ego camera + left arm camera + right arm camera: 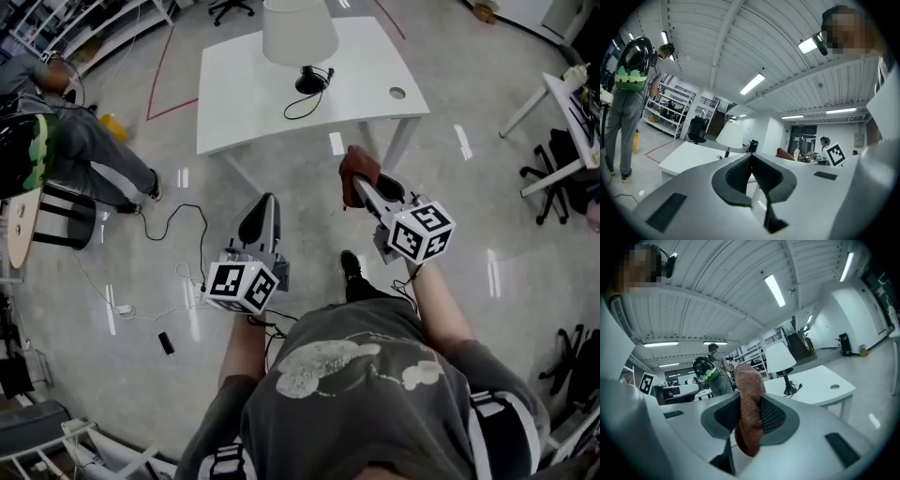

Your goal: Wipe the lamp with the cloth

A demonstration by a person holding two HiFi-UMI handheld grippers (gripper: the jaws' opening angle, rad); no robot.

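Note:
A lamp with a white shade [298,32] and a black base [310,82] stands on a white table [244,94] ahead of me; it also shows as the lamp [730,135] in the left gripper view and the lamp [780,358] in the right gripper view. My right gripper [359,184] is shut on a rust-brown cloth [354,171], which hangs bunched between its jaws, the cloth [749,406] filling the gap. My left gripper [263,217] is shut with nothing in it, its pads meeting [751,169]. Both are held in the air well short of the table.
The lamp's black cord [298,105] trails over the tabletop, which has a round cable hole [397,93]. A person with a backpack [66,141] stands at the left. Cables [178,225] lie on the floor. Another white table [574,103] and office chairs [558,169] are at the right.

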